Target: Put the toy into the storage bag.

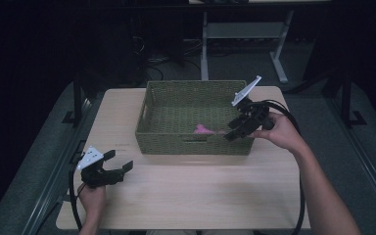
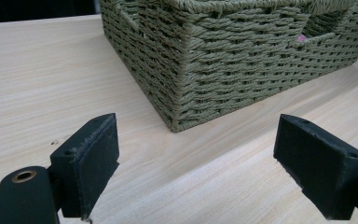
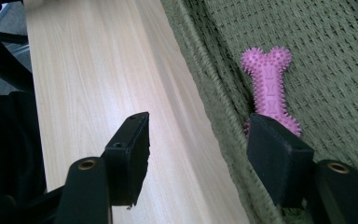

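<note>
A rectangular basket (image 1: 194, 142) of tightly woven olive-green cord sits at the centre of the high view, on a pale wood-grain table (image 1: 191, 191). Its walls have slot handles cut into them, and the weave shows as coarse braided rows in the left gripper view, where one corner of the basket (image 2: 223, 65) fills the upper middle of the frame.

Inside the basket, near its front wall in the high view, lies a pink rubber bone toy (image 1: 203, 129). In the right gripper view the bone toy (image 3: 270, 88) appears in the upper right, covered in small nubs with knobbed lobes at each end; its long axis runs nearly top to bottom of that frame, tilted slightly, and its lower end is hidden behind one black jaw.

The right gripper (image 1: 236, 131) reaches over the basket's front right corner, jaws spread, one over the table (image 3: 98, 93) and one inside the basket, with the rim between them; they hold nothing.

The left gripper (image 1: 119, 161) rests low at the lower left of the high view, its blocky black jaws wide apart and empty, pointing toward the basket.
</note>
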Demonstrator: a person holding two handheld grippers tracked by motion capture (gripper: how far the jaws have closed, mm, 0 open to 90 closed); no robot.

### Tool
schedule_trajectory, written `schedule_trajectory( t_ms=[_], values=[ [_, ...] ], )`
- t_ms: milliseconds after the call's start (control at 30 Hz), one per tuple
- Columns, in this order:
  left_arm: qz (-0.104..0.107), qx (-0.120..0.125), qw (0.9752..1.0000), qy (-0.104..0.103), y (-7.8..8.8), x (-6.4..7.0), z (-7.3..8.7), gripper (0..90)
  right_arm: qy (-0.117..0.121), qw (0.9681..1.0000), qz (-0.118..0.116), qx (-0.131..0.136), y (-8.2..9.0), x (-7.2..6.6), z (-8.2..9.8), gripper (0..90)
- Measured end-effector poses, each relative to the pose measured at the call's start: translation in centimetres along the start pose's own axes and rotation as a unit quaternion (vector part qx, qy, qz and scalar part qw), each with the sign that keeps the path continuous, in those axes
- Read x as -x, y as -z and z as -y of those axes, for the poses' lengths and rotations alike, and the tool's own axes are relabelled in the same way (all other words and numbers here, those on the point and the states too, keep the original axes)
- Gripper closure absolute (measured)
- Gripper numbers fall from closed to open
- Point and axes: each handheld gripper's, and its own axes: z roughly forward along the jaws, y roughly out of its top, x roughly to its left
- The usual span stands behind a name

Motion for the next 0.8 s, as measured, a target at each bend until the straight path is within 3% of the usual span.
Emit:
schedule_trajectory(
  t_ms=[800],
  values=[
    [0.003, -0.001, 1.0000, -0.004, -0.1, 0.2, 0.0, 13.6, 0.003, 0.9999, 0.006, 0.014, -0.3, -2.0, 3.4, 37.0]
  ],
)
